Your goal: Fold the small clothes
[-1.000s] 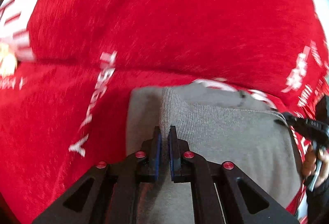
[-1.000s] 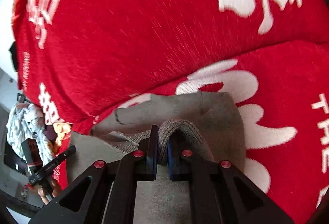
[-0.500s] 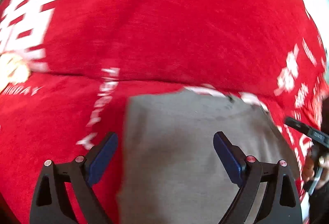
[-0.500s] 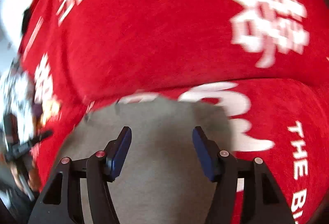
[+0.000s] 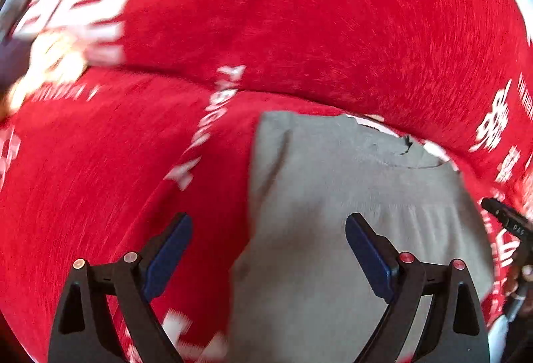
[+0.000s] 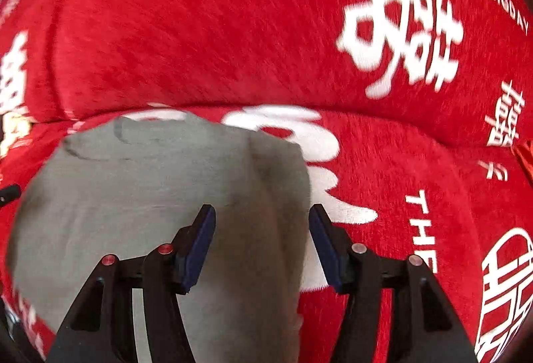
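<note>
A home setting, most likely a bed or sofa: a plush red blanket [image 6: 233,29] printed with white double-happiness characters fills the view, a grey garment [image 6: 150,196] spread upon it.

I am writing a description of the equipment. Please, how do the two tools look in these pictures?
Both look alike. The left tool and the right tool each have two black angular fingers with triangular cut-outs, dark blue flat pads on the inner faces, and small round screw heads, red on one finger and silvery on the other. No cables or sleeves are visible.
</note>
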Motion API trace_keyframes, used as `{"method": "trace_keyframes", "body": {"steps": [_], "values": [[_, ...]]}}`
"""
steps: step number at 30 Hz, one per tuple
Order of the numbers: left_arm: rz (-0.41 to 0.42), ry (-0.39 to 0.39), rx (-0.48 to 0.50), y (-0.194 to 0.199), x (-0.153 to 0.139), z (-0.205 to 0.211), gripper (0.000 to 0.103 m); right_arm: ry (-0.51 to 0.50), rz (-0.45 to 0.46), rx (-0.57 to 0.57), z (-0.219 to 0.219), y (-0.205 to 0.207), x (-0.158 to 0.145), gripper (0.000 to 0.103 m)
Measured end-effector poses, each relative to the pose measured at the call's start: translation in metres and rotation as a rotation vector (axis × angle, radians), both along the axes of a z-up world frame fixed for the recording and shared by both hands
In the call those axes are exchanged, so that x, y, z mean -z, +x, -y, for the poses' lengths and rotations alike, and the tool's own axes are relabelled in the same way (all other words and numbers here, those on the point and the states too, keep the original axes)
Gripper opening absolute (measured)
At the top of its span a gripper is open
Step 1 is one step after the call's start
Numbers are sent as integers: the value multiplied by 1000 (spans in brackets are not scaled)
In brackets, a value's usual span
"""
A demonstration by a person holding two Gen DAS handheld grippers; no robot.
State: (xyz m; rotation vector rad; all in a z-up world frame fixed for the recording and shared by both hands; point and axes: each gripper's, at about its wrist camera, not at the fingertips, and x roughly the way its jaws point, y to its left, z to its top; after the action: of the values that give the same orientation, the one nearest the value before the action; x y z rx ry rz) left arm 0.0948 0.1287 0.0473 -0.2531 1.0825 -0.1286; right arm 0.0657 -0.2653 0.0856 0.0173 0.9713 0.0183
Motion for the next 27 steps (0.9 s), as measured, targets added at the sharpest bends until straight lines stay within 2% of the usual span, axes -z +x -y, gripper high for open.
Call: {"method": "trace_keyframes", "body": {"steps": [3, 6, 7, 9, 11, 12, 13, 14, 17, 19, 23, 27], "values": [[-59, -120, -48, -32, 15, -28, 94, 25, 32, -71, -28, -20, -12, 67], [-117, -181, -31, -47, 30, -22, 94, 45, 34, -142, -58, -29, -12, 67], [-120, -194, -16, -49, 31, -17, 94, 40, 30, -171, -74, -30, -10, 67], [-78, -151, 15, -51, 28, 0, 94, 20, 19, -212, -95, -34, -7, 67], [-67, -147, 21, -48, 27, 13, 94, 15, -4, -257, -117, -35, -6, 67], [-59, -178, 42, -47, 26, 20, 91, 19, -14, -275, -126, -34, -6, 67], [-51, -192, 56, -47, 24, 24, 69, 29, -27, -294, -137, -29, -6, 67], [-46, -176, 57, -46, 25, 30, 57, 36, -38, -304, -143, -25, -6, 67], [-28, -203, 26, -48, 26, 25, 41, 72, -86, -329, -167, 3, -5, 67], [-22, -245, 9, -48, 31, 17, 36, 101, -135, -328, -184, 26, -2, 67], [-4, -259, 6, -50, 34, 15, 35, 130, -243, -293, -224, 73, 14, 70], [-2, -246, 16, -52, 33, 16, 35, 54, -319, -265, -275, 113, 36, 72]]}}
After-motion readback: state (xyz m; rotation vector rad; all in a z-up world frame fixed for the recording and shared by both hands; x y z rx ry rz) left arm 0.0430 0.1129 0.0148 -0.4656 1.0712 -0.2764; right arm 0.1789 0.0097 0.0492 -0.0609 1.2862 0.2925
